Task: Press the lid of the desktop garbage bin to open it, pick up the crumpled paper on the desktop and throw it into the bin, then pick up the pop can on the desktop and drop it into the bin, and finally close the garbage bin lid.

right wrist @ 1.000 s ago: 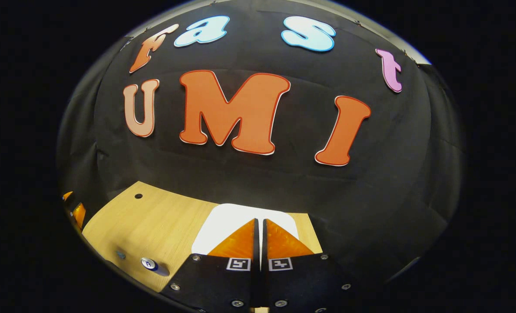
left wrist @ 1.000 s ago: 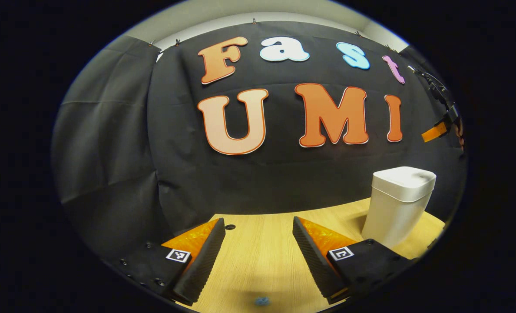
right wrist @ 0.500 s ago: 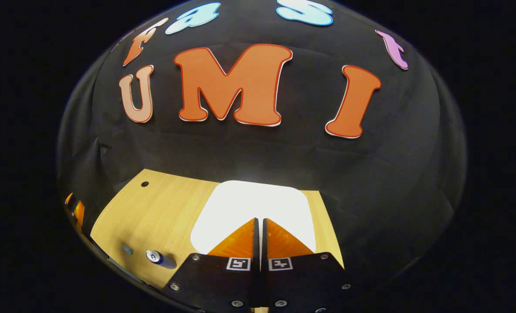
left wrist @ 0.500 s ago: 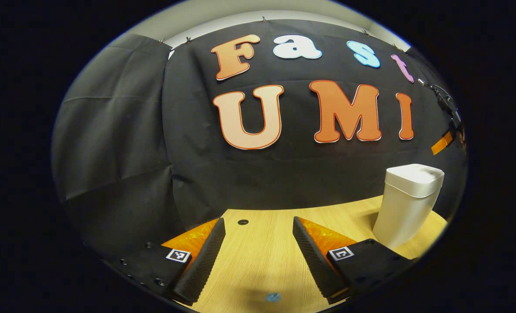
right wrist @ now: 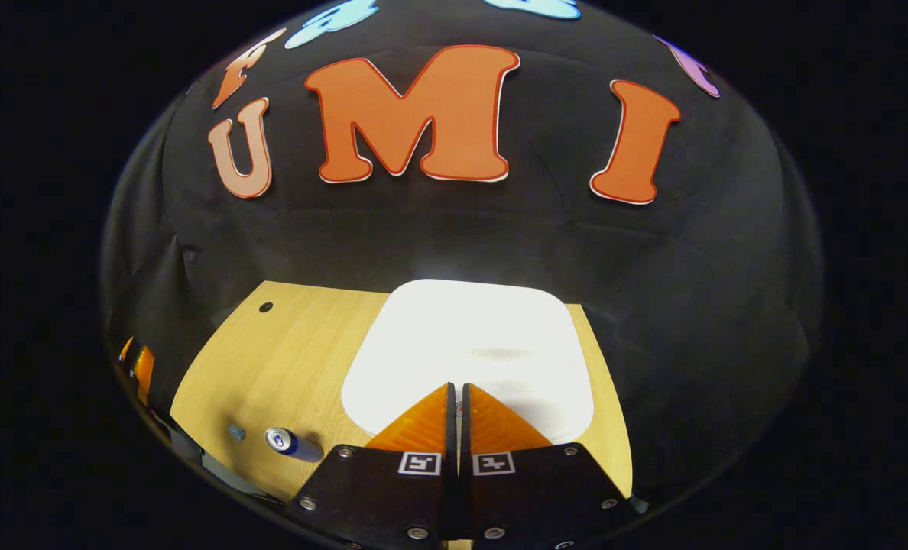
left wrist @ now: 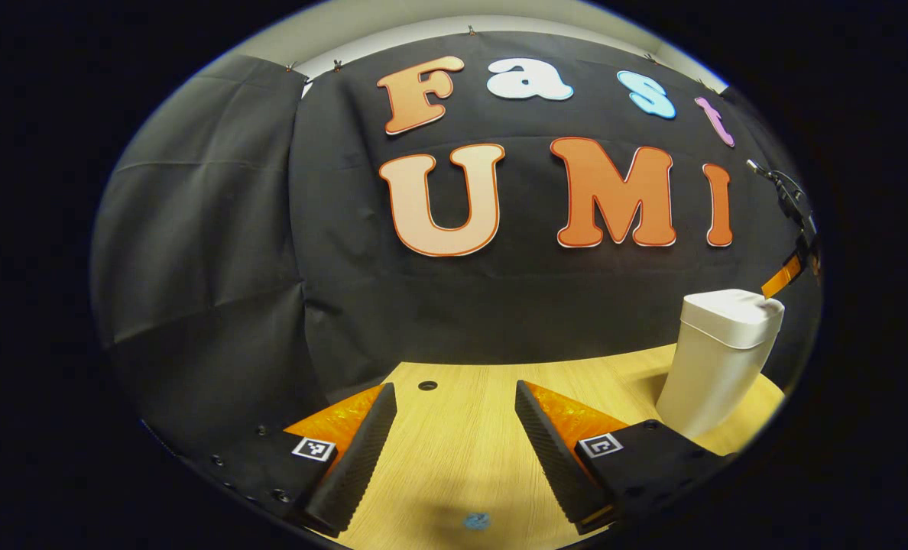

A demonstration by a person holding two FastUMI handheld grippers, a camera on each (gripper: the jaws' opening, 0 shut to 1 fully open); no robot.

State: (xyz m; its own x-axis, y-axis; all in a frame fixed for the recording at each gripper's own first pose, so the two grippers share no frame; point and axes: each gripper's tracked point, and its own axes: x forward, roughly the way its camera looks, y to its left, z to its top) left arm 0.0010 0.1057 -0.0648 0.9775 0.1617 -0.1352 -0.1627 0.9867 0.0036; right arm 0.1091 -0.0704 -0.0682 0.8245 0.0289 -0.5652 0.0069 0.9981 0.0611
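Right hand-held gripper (right wrist: 458, 397), fingers together, has dropped closer over the bin lid (right wrist: 469, 344) at lower centre of the frame; should press straight down, centred, left hand-held gripper (left wrist: 454, 451) idling apart.

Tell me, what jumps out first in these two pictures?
The white bin, lid down, stands at the wooden table's far edge, with the right gripper closed directly above it. Left of it lie a pop can on its side and a small bluish paper wad. The left gripper hangs open over bare wood.
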